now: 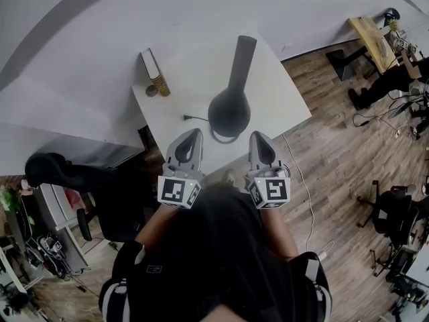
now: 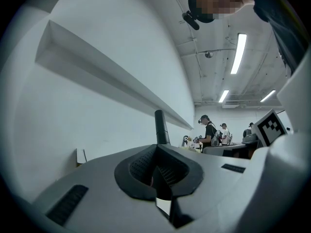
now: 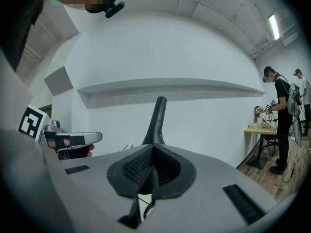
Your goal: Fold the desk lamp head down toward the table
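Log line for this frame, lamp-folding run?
desk lamp: upright, untouched | left gripper: shut, empty | right gripper: shut, empty | both: short of lamp | fold: not begun

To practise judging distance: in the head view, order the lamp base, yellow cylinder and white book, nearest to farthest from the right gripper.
1. The lamp base, just ahead of the right gripper.
2. The yellow cylinder, farther off to the left.
3. The white book, beyond the cylinder.

No text can be read; only square markers on the left cube (image 1: 179, 192) and right cube (image 1: 270, 191).
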The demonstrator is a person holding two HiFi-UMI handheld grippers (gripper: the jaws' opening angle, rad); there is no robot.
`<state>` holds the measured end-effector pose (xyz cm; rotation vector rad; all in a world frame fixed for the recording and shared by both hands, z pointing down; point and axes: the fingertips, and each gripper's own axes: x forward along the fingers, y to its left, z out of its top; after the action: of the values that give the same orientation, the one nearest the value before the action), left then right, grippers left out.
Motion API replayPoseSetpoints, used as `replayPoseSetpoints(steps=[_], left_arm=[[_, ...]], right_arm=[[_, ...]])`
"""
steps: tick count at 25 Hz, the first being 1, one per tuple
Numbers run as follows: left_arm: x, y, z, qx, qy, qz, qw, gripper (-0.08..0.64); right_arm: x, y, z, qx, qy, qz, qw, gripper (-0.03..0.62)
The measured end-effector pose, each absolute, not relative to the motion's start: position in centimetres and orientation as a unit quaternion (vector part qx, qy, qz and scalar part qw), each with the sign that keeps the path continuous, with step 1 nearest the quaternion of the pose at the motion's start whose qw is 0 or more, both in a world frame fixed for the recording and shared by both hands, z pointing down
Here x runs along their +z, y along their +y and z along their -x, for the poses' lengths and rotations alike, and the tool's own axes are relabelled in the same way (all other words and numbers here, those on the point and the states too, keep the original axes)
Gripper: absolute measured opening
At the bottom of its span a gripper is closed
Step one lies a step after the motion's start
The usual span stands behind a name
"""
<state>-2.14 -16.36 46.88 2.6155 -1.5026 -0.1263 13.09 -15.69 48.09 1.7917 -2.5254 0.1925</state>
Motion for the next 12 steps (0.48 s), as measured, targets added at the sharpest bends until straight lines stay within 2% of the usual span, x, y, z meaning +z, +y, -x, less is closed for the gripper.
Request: replayPoseSetpoints(steps=[12], left_arm=[[47.24,-15.99,1.98,-0.042,-0.491,-0.868,0.063,0.025]], right_arm=[[48.47,-15.39,-12.81,0.060,-0.816,-0.574,0.022,0.012]])
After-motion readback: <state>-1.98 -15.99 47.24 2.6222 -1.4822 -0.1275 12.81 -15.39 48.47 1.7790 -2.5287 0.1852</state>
